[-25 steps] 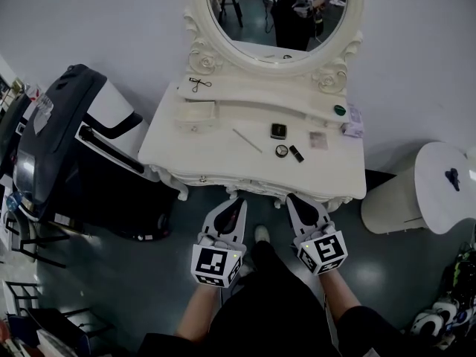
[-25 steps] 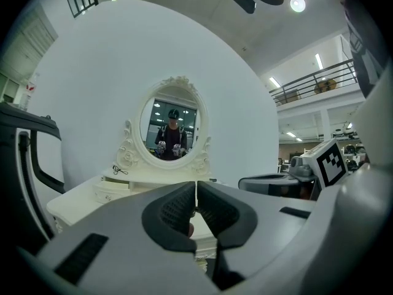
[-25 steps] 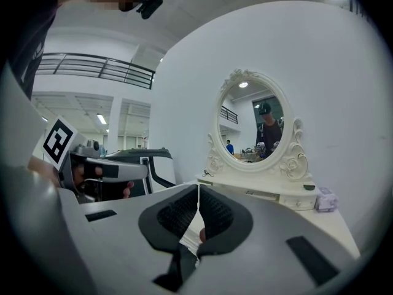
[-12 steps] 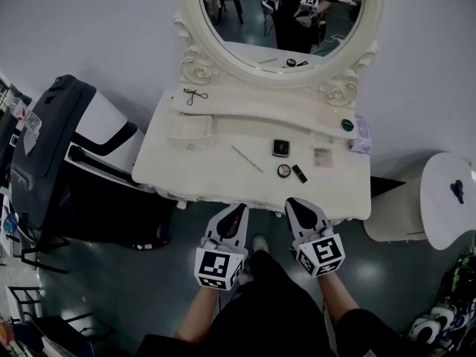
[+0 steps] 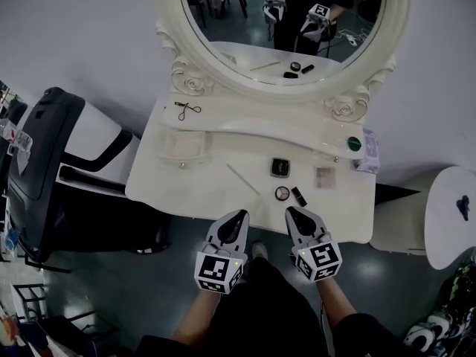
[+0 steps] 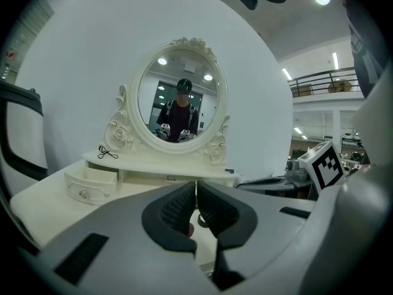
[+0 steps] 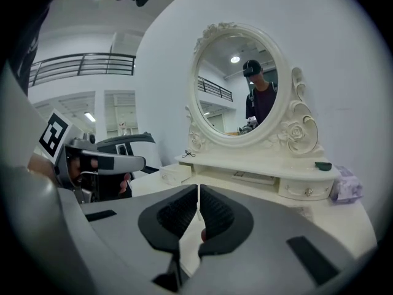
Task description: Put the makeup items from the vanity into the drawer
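Cream-white carved vanity table (image 5: 171, 188) with an oval mirror (image 5: 223, 21) fills the head view. All the makeup lies on the table. A square black compact (image 5: 280, 167) sits mid-top. A round compact (image 5: 282, 193) and a short black lipstick tube (image 5: 298, 196) sit just beside each other, nearer the front edge. A thin pale stick (image 5: 242, 178) lies diagonally to their left, and a small pinkish square palette (image 5: 324, 178) is to their right. On the raised shelf, a black eyelash curler (image 5: 187, 110) lies at the left end and a round green object (image 5: 354, 143) at the right end. A lilac packet (image 5: 370, 152) sits at the far right edge. The small cream drawer (image 5: 183, 146) under the left end of the shelf is pulled out. Left gripper (image 5: 239, 216) and right gripper (image 5: 291, 213) hover side by side at the table's front edge, touching nothing. Left gripper view: jaws clenched together, nothing between them. Right gripper view: same, jaws pressed together, nothing held. A black office chair (image 5: 44, 162) stands left of the table and a round white stool (image 5: 446, 207) stands to the right.
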### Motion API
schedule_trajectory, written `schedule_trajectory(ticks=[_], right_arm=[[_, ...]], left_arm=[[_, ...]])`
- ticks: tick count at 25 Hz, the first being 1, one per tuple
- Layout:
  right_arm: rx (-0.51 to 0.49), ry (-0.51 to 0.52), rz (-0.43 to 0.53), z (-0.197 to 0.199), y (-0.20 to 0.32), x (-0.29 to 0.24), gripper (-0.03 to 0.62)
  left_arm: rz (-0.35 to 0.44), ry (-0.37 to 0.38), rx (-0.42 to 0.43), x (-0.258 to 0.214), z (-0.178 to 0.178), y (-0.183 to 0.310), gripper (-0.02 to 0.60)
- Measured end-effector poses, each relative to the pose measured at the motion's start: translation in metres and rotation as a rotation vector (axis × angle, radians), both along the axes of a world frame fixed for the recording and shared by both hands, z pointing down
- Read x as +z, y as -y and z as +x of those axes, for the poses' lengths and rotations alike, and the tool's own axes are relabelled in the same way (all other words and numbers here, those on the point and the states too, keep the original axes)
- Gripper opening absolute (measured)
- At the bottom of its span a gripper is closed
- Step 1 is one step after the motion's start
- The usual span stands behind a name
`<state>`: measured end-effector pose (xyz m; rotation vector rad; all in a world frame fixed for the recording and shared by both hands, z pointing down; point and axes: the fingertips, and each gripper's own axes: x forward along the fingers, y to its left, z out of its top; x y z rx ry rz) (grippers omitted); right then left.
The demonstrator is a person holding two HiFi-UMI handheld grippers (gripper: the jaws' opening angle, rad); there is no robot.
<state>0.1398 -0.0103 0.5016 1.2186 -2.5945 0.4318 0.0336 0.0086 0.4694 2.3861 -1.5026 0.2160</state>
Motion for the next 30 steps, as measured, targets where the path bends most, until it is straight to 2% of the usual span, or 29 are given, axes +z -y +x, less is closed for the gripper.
schedule_trajectory(ticks=[12,16,19,27,30], right_arm=[[0.019,-0.053,-0.094,0.001,0.035,0.049,0.026],[0.030,-0.100,-0.147,0.001,0.045,0.073,0.029],[0.025,-0.154,-0.187,-0.002,0.054,0.095,0.099],[-0.015,-0.343,-0.225,-0.011,0.072,0.140,0.207],[-0.010,-0.409,-0.220,-0.013,0.079,0.147,0.230]], left_arm=[[-0.043,0.015,0.053,0.038,0.011,0.041,0.021],[-0.058,0.014,0.064,0.051,0.012,0.049,0.021],[-0.074,0.011,0.065,0.063,0.010,0.053,0.021],[-0.117,-0.005,0.058,0.094,0.004,0.056,0.021],[-0.127,-0.011,0.055,0.100,0.002,0.056,0.021]])
